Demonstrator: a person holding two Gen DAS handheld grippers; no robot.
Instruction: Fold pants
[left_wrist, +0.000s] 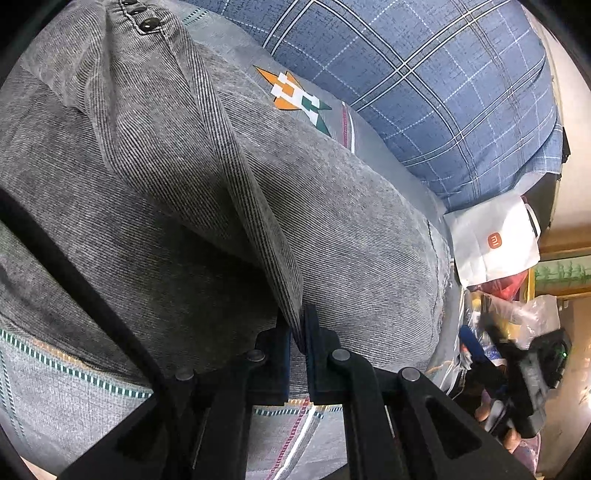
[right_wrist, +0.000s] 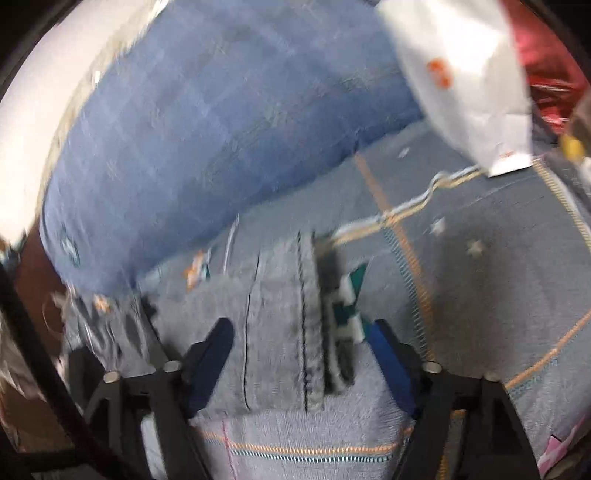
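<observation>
One pants (left_wrist: 155, 155), one blue pillow (left_wrist: 443, 92), one white bag (left_wrist: 495, 240), two tools (left_wrist: 299, 332).

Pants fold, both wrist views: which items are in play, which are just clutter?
In play:
grey corduroy pants
left tool, shut on a pants fold
right tool, open around the pants edge

Clutter:
blue plaid quilt
white paper bag with orange logo
red plastic bag
grey patterned bedsheet

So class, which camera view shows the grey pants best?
The left wrist view: the pants fill it sharply, ribbed weave and buttons clear, a fold pinched in the left hand-held gripper. The right wrist view shows only a blurred hem between open fingers.
</observation>
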